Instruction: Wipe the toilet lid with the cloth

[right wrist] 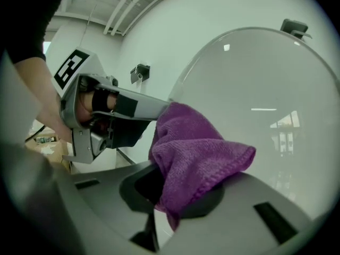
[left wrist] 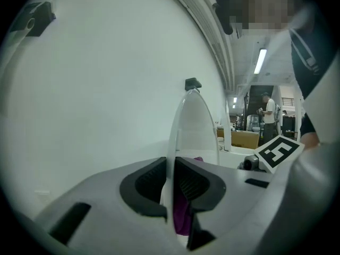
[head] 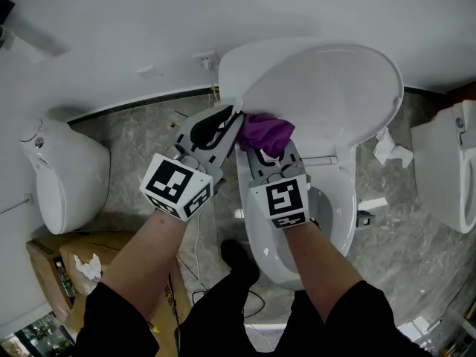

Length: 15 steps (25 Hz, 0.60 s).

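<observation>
Right gripper: jaws pinched on a thick fold of the cloth, which bunches out past the pads
Left gripper: jaws clamped on the thin left edge of the toilet lid, one pad on each face
Cloth position: against the inner face of the raised lid, near its lower left edge and just beside the left gripper
Lid position: stands open, tilted back above the toilet bowl
Cloth handling: probably light, soft and limp; likely to crumple and drag rather than lie flat, so a hold on a thick fold, as here, suits it
Lid handling: probably stiff, smooth and slippery, and free to swing on its hinge; steadying it at the rim seems prudent
Hidden: the hinge and the lid's outer face show in no view; cloth covers the right gripper's pads
Hard to make out: how much of the cloth actually bears on the lid
Cut off: the person's arms cover the front of the bowl
</observation>
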Motion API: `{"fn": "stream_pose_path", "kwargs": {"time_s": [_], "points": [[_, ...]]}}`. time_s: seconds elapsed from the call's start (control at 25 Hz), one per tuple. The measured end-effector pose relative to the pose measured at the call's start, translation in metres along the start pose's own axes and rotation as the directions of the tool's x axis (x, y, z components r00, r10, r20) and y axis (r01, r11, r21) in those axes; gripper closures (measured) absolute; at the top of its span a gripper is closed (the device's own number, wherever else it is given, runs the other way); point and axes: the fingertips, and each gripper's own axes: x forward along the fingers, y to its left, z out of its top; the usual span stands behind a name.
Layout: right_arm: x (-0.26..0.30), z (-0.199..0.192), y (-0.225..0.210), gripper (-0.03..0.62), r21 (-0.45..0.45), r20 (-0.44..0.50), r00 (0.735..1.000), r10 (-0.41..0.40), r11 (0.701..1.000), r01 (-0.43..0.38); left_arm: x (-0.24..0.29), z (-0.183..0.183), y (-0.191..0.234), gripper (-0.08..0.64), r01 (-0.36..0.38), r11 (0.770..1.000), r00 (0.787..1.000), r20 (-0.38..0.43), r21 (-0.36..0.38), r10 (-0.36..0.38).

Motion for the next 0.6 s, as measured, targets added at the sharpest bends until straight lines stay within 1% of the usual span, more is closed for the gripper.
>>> {"fn": "stream_pose_path", "kwargs": {"time_s": [0.12, 0.28, 0.44, 0.6], "points": [[-0.005, -0.006, -0.010, 0.534, -0.052, -0.005, 1.000, 0.018, 0.998, -0.018, -0.001, 0.000, 0.000, 0.497, -0.016, 1.000, 1.000, 0.003, -0.001, 0.016], [-0.023, -0.024, -0.045, 0.534, -0.101, -0.031, 1.000, -0.003, 0.995, 0.000, -0.002, 0.002, 0.000, 0.497, -0.033, 0.999, 0.999, 0.003, 0.015, 0.033], [-0.049, -0.040, -0.089, 0.534, -0.102, -0.055, 0.998, -0.038, 0.994, 0.032, -0.003, 0.000, 0.001, 0.497, -0.060, 0.998, 0.998, 0.002, 0.009, 0.060], [-0.080, -0.051, -0.137, 0.534, -0.086, -0.066, 0.993, -0.096, 0.992, 0.090, -0.002, 0.001, 0.001, 0.495, -0.100, 0.995, 0.995, -0.002, 0.001, 0.100]]}}
